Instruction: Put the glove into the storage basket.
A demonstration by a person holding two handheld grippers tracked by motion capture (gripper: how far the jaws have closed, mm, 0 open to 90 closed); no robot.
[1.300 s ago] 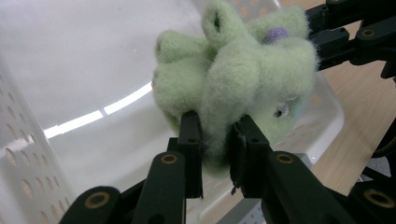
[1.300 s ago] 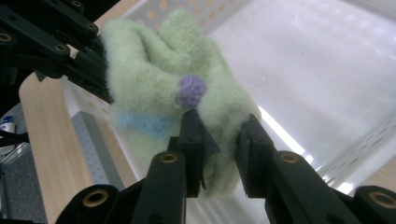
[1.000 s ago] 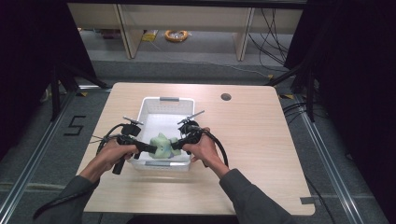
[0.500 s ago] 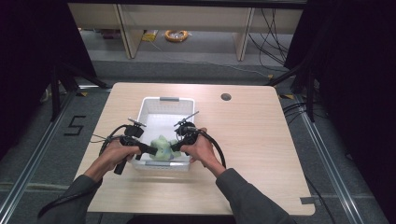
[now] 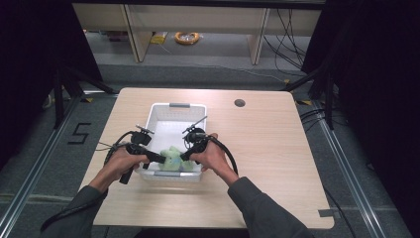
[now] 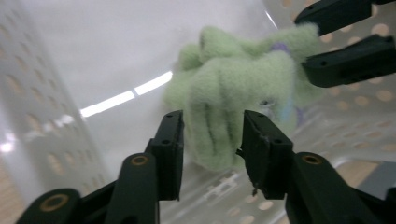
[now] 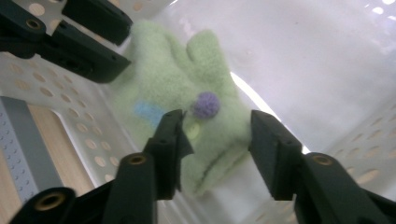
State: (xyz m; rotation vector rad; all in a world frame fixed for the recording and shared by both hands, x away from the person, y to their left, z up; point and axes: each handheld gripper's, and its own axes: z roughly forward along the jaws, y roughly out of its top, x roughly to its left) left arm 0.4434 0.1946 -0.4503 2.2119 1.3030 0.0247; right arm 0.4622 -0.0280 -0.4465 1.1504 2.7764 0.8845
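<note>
A light green fleece glove (image 5: 171,157) with a purple pompom and a blue patch lies in the near end of a white perforated basket (image 5: 177,105). My left gripper (image 5: 159,158) reaches into the basket from the left and my right gripper (image 5: 184,156) from the right, and both sit at the glove. In the left gripper view the glove (image 6: 224,93) is between my left gripper's (image 6: 212,135) jaws, which have just been opening. In the right gripper view the glove (image 7: 177,88) is between my right gripper's (image 7: 217,135) jaws, which have also just been opening. Neither pair presses on it.
The basket stands in the middle of a light wooden table (image 5: 277,148), with its near wall close under both hands. A small dark round hole (image 5: 239,102) marks the table's far right. Shelving and cables lie on the floor beyond the table.
The jaws of both grippers stand a little wider around the green glove than before. The hands have hardly shifted, and the glove rests slightly lower in the basket.
</note>
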